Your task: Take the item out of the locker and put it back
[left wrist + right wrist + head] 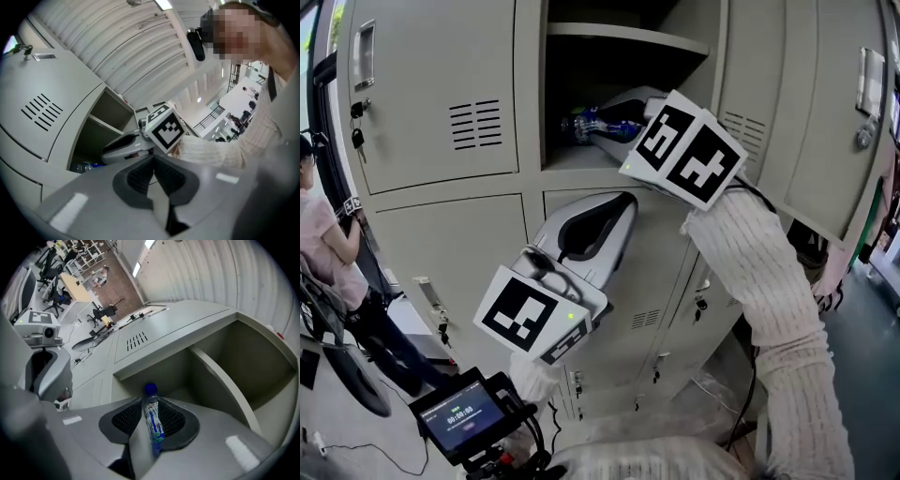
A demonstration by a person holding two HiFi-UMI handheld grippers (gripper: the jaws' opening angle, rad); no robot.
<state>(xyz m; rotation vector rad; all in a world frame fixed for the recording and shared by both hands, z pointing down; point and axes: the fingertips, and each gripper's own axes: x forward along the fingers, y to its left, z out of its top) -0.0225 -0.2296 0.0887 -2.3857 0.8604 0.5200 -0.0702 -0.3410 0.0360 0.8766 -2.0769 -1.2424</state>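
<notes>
A clear water bottle (598,126) with a blue cap and blue label lies on the floor of the open locker compartment (581,157). My right gripper (625,109) reaches into that compartment from the right, just above the bottle. In the right gripper view its jaws (151,401) stand slightly apart. The bottle (153,420) shows in the narrow gap with its cap pointing away, and I see no pad pressing on it. My left gripper (622,201) hangs below the opening in front of a closed door. It points upward and is shut (153,158) on nothing.
The compartment's door (825,112) stands open at the right. A shelf (623,39) crosses the compartment above the bottle. Closed doors with keys (357,124) surround it. A person (328,246) stands at the far left, and a small screen device (464,412) sits at the bottom.
</notes>
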